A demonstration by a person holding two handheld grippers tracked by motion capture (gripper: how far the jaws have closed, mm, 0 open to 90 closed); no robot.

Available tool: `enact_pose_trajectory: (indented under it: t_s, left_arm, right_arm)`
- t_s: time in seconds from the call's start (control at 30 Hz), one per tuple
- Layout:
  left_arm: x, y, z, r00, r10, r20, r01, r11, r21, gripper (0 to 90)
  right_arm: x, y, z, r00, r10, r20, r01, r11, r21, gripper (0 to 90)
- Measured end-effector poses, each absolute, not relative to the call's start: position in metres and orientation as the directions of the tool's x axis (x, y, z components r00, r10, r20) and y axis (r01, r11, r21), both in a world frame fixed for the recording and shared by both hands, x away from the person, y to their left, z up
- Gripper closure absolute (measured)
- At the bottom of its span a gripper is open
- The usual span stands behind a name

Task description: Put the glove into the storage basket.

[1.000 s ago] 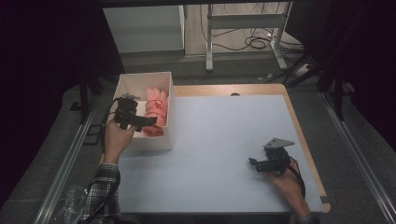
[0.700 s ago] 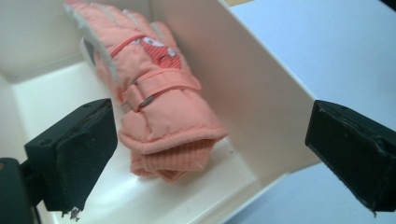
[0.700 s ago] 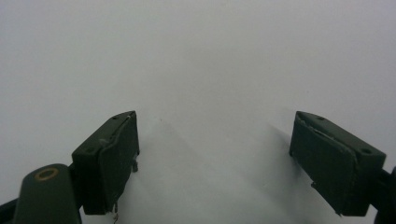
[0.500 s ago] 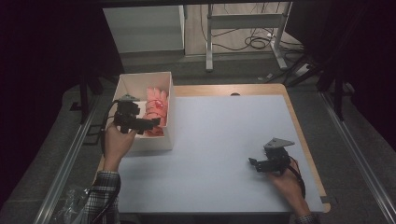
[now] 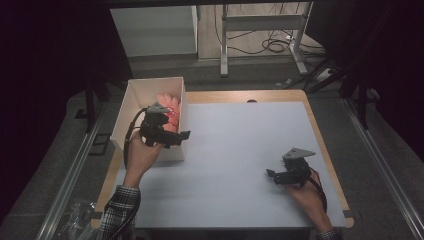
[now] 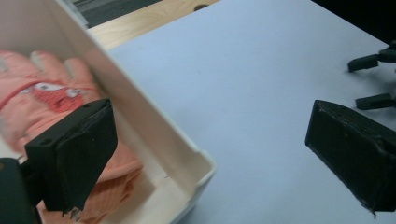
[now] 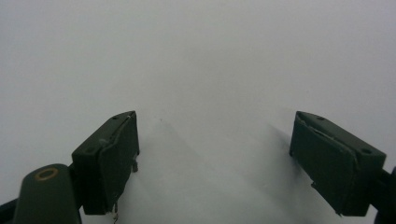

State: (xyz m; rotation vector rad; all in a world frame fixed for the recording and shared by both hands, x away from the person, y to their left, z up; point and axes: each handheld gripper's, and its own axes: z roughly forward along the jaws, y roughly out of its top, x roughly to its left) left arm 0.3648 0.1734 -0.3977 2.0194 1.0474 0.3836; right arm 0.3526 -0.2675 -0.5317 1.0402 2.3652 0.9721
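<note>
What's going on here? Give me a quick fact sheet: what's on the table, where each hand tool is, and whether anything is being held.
Table: white sheet on a wooden top
Box: white box at the table's left edge
Contents: pink glove lying in the box
Left gripper: open, straddling the box's near wall, one jaw over the glove, holding nothing
Right gripper: open, low over the sheet, holding nothing

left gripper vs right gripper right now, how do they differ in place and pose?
The left gripper hangs over the near corner of the white box, one jaw above the pink glove inside and the other above the mat; the right gripper sits low over the bare white mat near the person's right edge. The left points toward the table's middle from the box; the right points left across the mat. Both have jaws wide open and hold nothing.
</note>
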Motion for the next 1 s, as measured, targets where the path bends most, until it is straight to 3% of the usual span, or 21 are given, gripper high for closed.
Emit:
enact_pose_trajectory:
  t_s: [0.47,1.0]
  left_arm:
    - [0.355,0.114,-0.411,0.722,0.686,-0.093,0.473,-0.39,0.791,2.7]
    - [0.337,0.065,-0.464,0.802,0.589,-0.102,0.438,-0.464,0.77,2.7]
  right_arm:
    - [0.352,-0.267,-0.532,-0.653,0.755,-0.061,0.494,0.486,0.721,15.9]
    - [0.352,-0.267,-0.532,-0.653,0.755,-0.06,0.494,0.485,0.721,15.9]
